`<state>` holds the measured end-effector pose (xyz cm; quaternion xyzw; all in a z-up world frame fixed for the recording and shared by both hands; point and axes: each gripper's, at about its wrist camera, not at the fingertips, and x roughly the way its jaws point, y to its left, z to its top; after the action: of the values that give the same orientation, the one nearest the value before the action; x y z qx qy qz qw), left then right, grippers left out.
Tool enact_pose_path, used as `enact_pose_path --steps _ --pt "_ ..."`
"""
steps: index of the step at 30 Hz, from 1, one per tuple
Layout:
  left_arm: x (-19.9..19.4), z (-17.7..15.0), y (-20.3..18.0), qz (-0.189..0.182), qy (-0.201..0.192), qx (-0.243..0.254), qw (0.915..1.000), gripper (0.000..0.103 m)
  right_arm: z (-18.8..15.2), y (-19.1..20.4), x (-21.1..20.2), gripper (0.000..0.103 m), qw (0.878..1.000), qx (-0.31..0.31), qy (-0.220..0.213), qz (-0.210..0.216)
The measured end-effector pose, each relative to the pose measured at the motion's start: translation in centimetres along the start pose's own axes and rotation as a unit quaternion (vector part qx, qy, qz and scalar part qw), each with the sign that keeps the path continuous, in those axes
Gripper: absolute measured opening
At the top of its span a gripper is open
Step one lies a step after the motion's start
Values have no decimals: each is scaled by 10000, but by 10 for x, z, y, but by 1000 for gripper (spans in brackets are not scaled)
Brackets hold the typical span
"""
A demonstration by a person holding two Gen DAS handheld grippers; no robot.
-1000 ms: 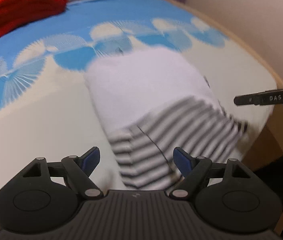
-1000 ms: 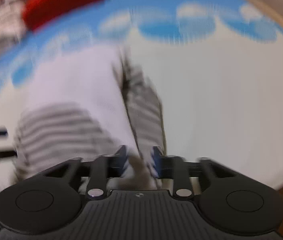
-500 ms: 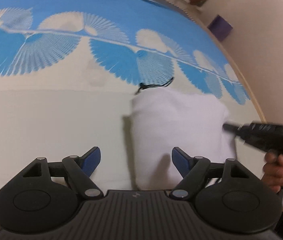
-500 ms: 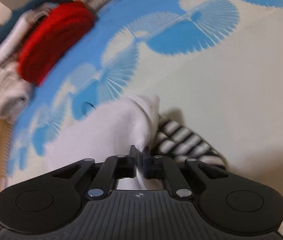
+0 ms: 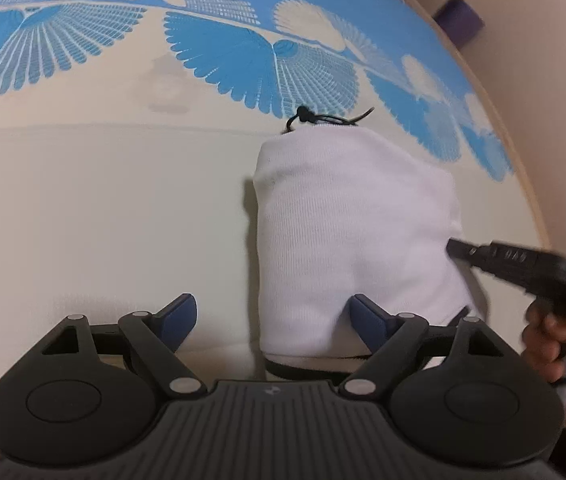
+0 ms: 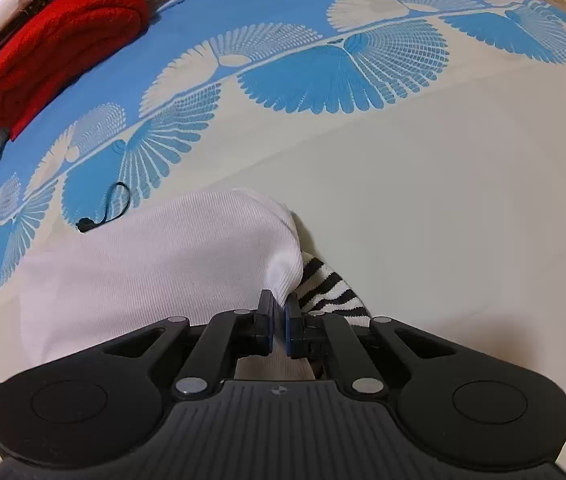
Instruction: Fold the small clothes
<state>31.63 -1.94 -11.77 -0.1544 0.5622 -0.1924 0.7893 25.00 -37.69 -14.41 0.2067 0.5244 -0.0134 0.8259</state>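
The white garment (image 5: 355,232) lies folded on the blue-and-cream patterned cloth (image 6: 423,184) that covers the worktop, its striped layer (image 6: 329,284) peeking out underneath at the right edge. In the right wrist view the right tongs (image 6: 279,320) are clamped on a pinch of white fabric at that edge, about 6 o'clock of the frame; their jaws have just been closing onto it. This grip looks meant to carry or pin the top layer down over the stripes so the fold stays square.

The left tongs (image 5: 271,320) stand wide apart with nothing pressed: one blue pad (image 5: 367,320) sits over the near hem of the garment, the other over bare cloth at 7 o'clock, likely straddling the left edge ready to take it. A black cord (image 5: 323,118) trails from the far end at 12 o'clock. A folded red textile (image 6: 63,44) rests well apart at 10 o'clock in the right view
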Motion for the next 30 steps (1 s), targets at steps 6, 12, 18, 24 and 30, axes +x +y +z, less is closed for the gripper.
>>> enact_pose_path --steps 6,12,18,24,30 --pt "-25 -5 -2 -588 -185 -70 9981 86 -2 -11 -32 57 9988 163 -386 238" --pt "-3 -3 0 -489 81 -493 9976 86 -15 -29 -30 83 9988 112 151 442" --pt "20 -3 4 -750 158 -949 9925 90 -28 -44 -12 83 9958 328 660 548" --pt "35 -4 2 -834 88 -1223 9889 94 -34 -38 -13 67 9963 128 579 629" --pt "37 -6 -3 -769 -29 -1288 9887 94 -32 -26 -14 23 9946 -79 514 901"
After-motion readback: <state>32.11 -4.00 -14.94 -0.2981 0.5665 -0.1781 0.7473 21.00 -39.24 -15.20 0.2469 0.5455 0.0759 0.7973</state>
